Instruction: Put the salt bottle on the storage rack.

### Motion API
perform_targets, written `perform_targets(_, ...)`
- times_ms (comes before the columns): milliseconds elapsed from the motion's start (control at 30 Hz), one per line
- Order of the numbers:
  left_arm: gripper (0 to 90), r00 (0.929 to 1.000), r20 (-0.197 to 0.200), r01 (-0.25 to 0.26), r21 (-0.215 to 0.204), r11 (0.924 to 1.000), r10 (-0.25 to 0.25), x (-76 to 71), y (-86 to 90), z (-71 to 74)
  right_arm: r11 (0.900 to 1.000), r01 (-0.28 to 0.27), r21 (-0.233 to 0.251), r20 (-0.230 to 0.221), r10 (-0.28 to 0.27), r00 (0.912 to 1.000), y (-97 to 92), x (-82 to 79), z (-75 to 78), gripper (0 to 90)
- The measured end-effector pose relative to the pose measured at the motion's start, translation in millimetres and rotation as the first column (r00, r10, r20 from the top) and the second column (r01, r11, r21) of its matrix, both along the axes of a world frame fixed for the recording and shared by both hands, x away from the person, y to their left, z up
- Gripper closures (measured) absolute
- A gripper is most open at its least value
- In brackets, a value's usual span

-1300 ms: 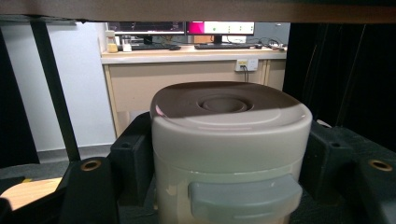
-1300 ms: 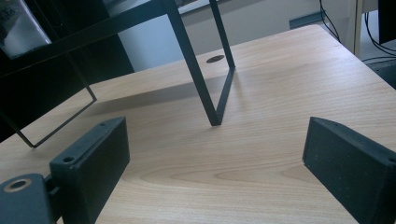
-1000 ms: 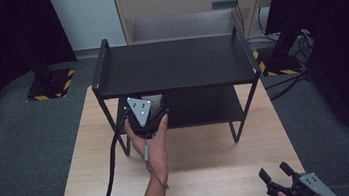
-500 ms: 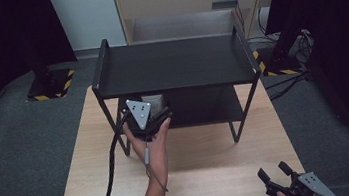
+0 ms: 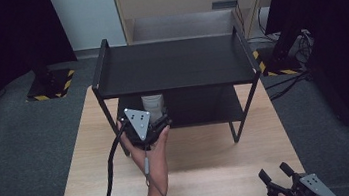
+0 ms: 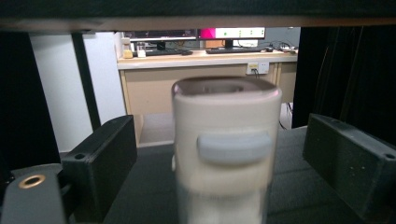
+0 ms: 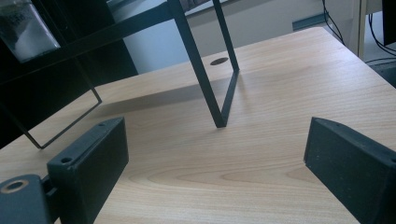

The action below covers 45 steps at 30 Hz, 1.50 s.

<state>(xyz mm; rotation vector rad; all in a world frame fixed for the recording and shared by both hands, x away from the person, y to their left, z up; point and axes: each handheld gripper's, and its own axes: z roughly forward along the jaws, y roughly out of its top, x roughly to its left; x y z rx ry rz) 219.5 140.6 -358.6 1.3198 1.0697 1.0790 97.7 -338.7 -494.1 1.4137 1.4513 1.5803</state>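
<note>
Left gripper view: white cup (image 6: 226,149) stands untouched between the left gripper's (image 6: 219,158) spread fingers (image 6: 100,163).

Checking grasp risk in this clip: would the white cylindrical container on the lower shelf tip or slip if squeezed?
The white cylindrical container looks rigid, so probably won't deform. It stands upright and tall, so an off-centre push could tip it. Its smooth sides may slip between the left gripper's open jaws.

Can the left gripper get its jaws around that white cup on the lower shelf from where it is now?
Probably yes: the white cup stands upright between the left gripper's open jaws, with gaps on both sides and nothing between.
</note>
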Motion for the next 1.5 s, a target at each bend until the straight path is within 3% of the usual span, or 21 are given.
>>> perform_targets(433,8.0,0.9986,0.007,0.052,-0.025,0.9983,-0.052,-56.7,21.2,-20.2,0.9996,-0.028,0.001,0.028,0.028,0.9992,11.0,-4.0,3.8,6.4)
perform_targets(567,8.0,0.9945,-0.026,0.099,-0.087,0.9913,-0.101,-68.5,34.3,-31.6,0.9991,-0.043,-0.004,0.031,0.043,0.9986,16.6,-4.9,5.4,6.4)
perform_targets(767,7.6,0.9951,-0.045,0.084,-0.096,0.9918,-0.088,-84.1,44.7,-45.2,0.9988,-0.049,-0.005,0.028,0.049,0.9984,21.8,-6.5,5.8,6.4)
perform_targets(900,7.6,0.9960,-0.054,0.067,-0.076,0.9949,-0.071,-95.1,53.3,-53.8,0.9988,-0.048,-0.010,0.027,0.048,0.9985,24.1,-9.7,5.9,6.4)
perform_targets(967,7.9,0.9956,-0.065,0.060,-0.101,0.9930,-0.067,-99.1,60.7,-61.7,0.9989,-0.047,-0.012,0.025,0.047,0.9986,24.9,-10.8,5.9,6.4)
perform_targets(1100,8.6,0.9959,-0.081,0.033,-0.075,0.9966,-0.040,-106.7,70.8,-73.8,0.9989,-0.046,-0.011,0.026,0.047,0.9986,26.3,-11.7,6.7,6.3)
perform_targets(1267,8.0,0.9925,-0.109,0.048,-0.065,0.9967,-0.055,-110.0,84.0,-81.4,0.9987,-0.050,-0.012,0.025,0.051,0.9984,29.3,-10.8,7.3,6.3)
perform_targets(1500,7.8,0.9953,-0.095,0.015,-0.018,0.9997,-0.017,-124.3,97.3,-92.0,0.9981,-0.059,-0.016,0.028,0.059,0.9978,33.2,-10.7,8.7,6.2)
